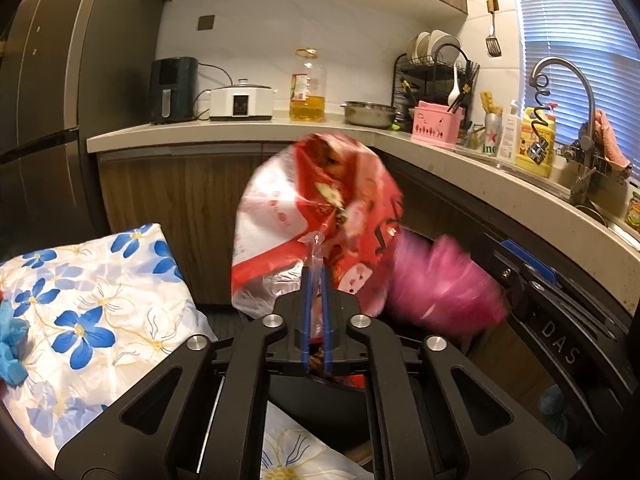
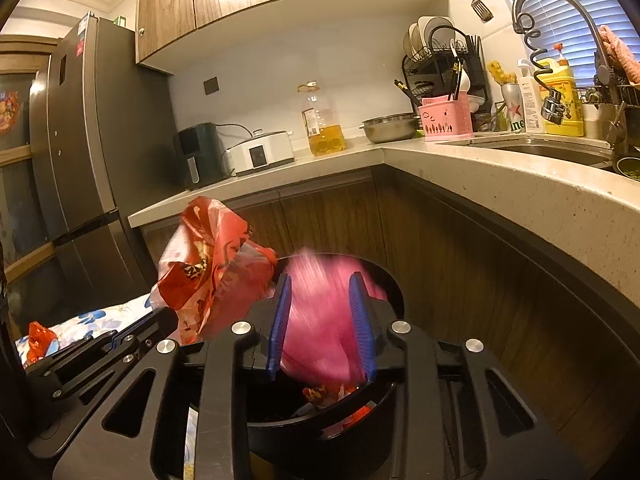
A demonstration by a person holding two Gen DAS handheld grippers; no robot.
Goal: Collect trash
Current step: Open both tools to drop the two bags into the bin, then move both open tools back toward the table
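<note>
Pink bag [image 2: 320, 320] between parted right gripper [image 2: 322, 320] pads, over black bin [image 2: 320, 432].

A home kitchen: a sink faucet [image 2: 560, 12] and dish rack [image 2: 440, 60] at the far right, cooking oil bottle [image 2: 324, 124] on the countertop [image 2: 500, 184], fridge [image 2: 80, 152] left.

oil bottle [image 2: 322, 124] on counter [image 2: 500, 184]; fridge [image 2: 80, 160]; floral pillow [image 1: 92, 292]
</note>
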